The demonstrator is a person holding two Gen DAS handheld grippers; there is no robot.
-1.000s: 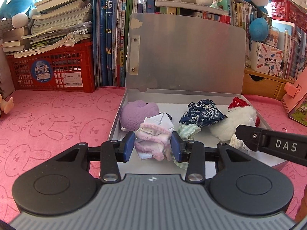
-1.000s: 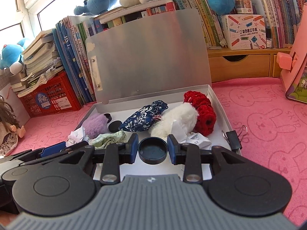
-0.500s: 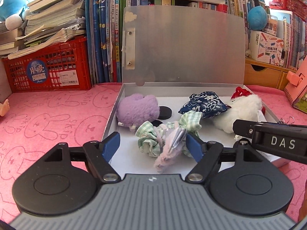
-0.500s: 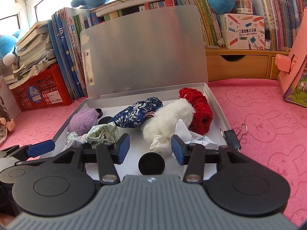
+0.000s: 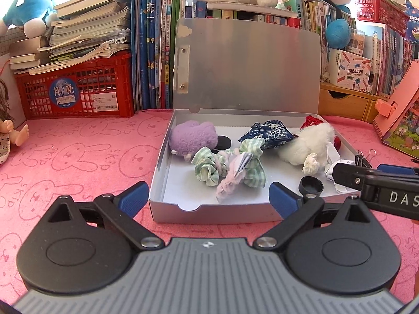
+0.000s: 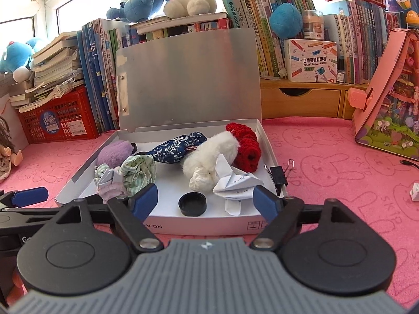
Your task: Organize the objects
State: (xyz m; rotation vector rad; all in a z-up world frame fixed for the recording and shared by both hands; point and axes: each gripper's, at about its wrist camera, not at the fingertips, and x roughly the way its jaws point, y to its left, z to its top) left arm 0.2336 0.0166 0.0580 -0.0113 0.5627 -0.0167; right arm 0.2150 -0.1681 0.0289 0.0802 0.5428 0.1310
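An open white box (image 5: 162,167) lies on the pink cloth with its lid upright. Inside are a purple plush (image 5: 192,137), a green checked scrunchie with a pink fuzzy piece (image 5: 230,168), a blue floral pouch (image 5: 269,133), a white fluffy toy (image 5: 303,144), a red knitted piece (image 6: 246,146), a folded paper plane (image 6: 233,180) and a black cap (image 6: 192,204). My left gripper (image 5: 208,197) hangs at the box's front edge, jaws opening, nothing touching its pads. My right gripper (image 6: 205,201) sits beside it, jaws opening, the cap lying loose just ahead.
A black binder clip (image 6: 279,174) is clamped on the box's right wall. Behind stand a red crate (image 5: 76,94) of papers, upright books, plush toys and a wooden drawer unit (image 6: 301,102). A pink toy house (image 6: 387,99) stands right, a doll (image 5: 10,133) left.
Both grippers opened: the left let go of the pink and checked bundle, the right let go of the black cap. Both things now lie in the box, and both grippers drew back towards its front.
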